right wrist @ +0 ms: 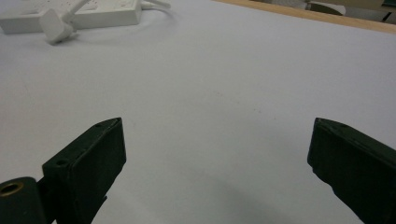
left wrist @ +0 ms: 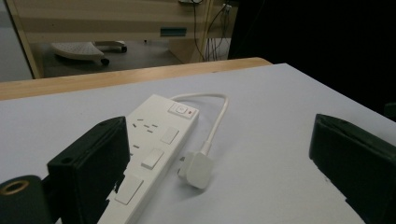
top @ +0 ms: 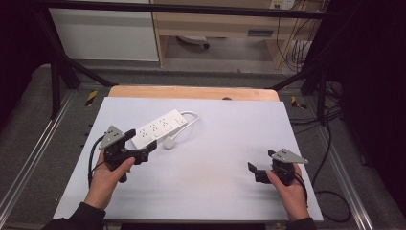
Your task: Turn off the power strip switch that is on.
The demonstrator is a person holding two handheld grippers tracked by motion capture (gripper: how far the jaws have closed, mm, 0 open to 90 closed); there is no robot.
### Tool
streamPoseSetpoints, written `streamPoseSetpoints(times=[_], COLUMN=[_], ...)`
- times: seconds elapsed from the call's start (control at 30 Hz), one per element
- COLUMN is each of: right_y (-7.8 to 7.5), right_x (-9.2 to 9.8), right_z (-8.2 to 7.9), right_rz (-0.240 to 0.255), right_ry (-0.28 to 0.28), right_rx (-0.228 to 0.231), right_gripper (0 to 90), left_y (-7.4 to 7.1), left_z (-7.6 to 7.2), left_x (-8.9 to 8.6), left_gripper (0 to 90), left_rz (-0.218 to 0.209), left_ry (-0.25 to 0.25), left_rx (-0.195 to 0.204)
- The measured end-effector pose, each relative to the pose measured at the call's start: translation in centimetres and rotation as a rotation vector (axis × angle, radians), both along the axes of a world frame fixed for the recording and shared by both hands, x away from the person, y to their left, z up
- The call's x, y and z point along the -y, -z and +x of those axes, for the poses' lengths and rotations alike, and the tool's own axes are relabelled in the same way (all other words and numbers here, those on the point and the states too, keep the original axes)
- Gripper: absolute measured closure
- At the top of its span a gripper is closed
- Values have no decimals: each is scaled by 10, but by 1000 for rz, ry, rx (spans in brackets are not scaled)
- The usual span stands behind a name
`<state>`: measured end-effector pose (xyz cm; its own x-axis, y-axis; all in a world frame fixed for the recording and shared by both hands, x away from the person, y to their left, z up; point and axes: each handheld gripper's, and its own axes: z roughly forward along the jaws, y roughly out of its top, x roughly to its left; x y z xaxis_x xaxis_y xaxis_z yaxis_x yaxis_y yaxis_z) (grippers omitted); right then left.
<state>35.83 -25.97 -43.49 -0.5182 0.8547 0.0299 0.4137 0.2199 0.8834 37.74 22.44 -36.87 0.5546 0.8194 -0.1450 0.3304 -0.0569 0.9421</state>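
A white power strip (top: 158, 127) lies on the pale table top (top: 220, 139), left of centre, with its short cable (top: 191, 116) looped back and its white plug (top: 170, 142) lying loose beside it. My left gripper (top: 140, 140) is open at the strip's near end, one jaw over the strip's corner. In the left gripper view the strip (left wrist: 156, 140) and plug (left wrist: 198, 169) sit between and ahead of the wide-apart jaws. My right gripper (top: 261, 161) is open over bare table at the right. In its view the strip (right wrist: 70, 16) and plug (right wrist: 55, 27) are far off.
The table's wooden far edge (top: 191, 92) shows beyond the pale cover. Black frame posts (top: 55, 81) stand at both back corners. Cables (top: 330, 191) trail on the floor to the right. A wooden cabinet (top: 215, 24) stands behind the table.
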Motion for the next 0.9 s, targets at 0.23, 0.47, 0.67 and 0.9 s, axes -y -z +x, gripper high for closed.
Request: streamPoseSetpoints(times=[0.23,0.47,0.67,0.9], right_y=[0,0,-1,-1], right_x=[0,-1,-1,-1], right_z=[0,0,0,0], right_rz=[2,0,-3,-3], right_ry=[-7,-7,-3,-4], right_rx=[2,2,9,7], right_gripper=[45,45,46,46], left_y=[-2,-1,-1,-5], left_z=[12,22,28,32], left_x=[4,4,2,-5], left_gripper=[50,53,57,56], left_rz=[7,13,32,32], left_ry=[-5,-34,-45,-55], left_rx=[-8,3,-11,-15])
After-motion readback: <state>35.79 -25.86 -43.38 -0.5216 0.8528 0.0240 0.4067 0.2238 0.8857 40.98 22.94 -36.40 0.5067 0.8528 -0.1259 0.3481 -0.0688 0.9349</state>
